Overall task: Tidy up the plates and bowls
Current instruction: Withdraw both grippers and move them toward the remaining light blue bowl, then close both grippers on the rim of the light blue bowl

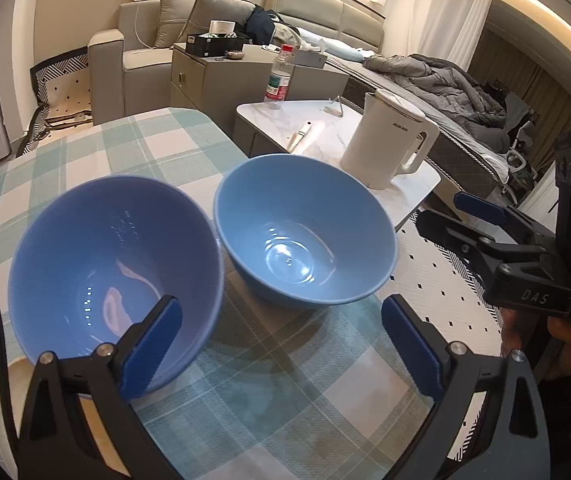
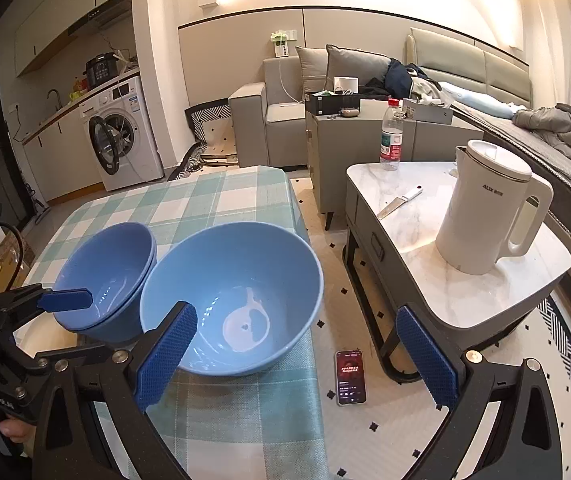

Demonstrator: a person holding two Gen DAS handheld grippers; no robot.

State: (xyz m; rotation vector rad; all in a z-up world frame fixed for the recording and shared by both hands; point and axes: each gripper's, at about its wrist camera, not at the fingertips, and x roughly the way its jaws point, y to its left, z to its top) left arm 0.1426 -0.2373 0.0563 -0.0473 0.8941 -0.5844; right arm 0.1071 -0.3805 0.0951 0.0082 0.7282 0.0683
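Observation:
Two blue bowls stand side by side on the checked tablecloth [image 1: 269,392]. The darker bowl [image 1: 113,272] on the left tilts toward me; in the right wrist view it is a stack of two bowls [image 2: 105,280]. A cream plate [image 1: 9,384] shows partly beneath it. My left gripper [image 1: 285,332] is open wide, its left finger [image 1: 153,348] over that bowl's near rim. The lighter bowl [image 1: 305,232] [image 2: 233,292] sits upright and empty near the table's right edge. My right gripper [image 2: 297,354] is open, its left finger [image 2: 169,356] in front of the lighter bowl's rim.
Right of the table stands a marble side table [image 2: 485,304] with a white kettle [image 2: 485,216], a knife [image 2: 399,202] and a water bottle [image 2: 391,136]. A lit phone [image 2: 350,378] lies on the floor. A sofa and a washing machine [image 2: 121,140] stand behind.

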